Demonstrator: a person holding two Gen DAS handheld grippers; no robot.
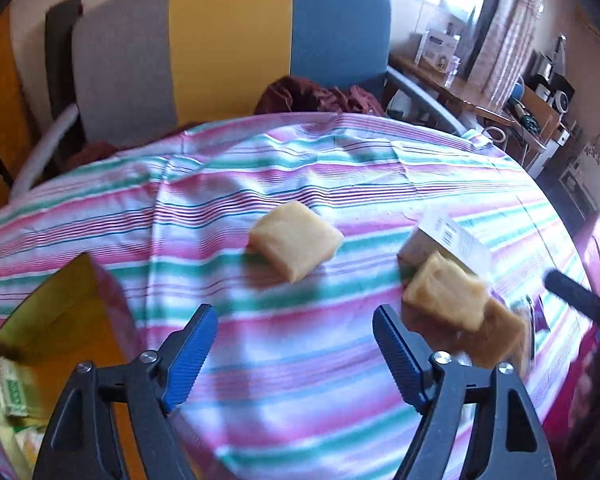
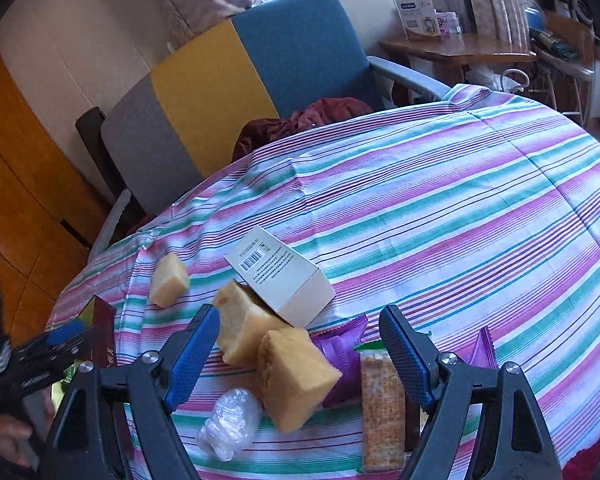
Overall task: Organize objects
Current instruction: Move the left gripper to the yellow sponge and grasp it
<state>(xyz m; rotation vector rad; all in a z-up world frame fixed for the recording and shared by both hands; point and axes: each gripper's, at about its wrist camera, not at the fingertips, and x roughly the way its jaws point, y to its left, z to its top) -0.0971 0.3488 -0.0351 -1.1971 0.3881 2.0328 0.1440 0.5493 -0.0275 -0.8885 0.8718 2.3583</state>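
Both grippers tilt downward, fingers spread wide with nothing between them: left gripper (image 1: 295,314), right gripper (image 2: 300,316). A hand (image 2: 10,436) grips the left one.

place: home living room | cues: striped tablecloth (image 2: 460,208); tricolour armchair (image 2: 228,96); curtains (image 2: 496,0); cluttered side desk (image 2: 460,50)

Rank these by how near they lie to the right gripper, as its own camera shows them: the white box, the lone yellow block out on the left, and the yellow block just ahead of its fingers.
1. Nearest yellow block, between the open right gripper fingers.
2. White box, just behind.
3. Lone yellow block, farther left.
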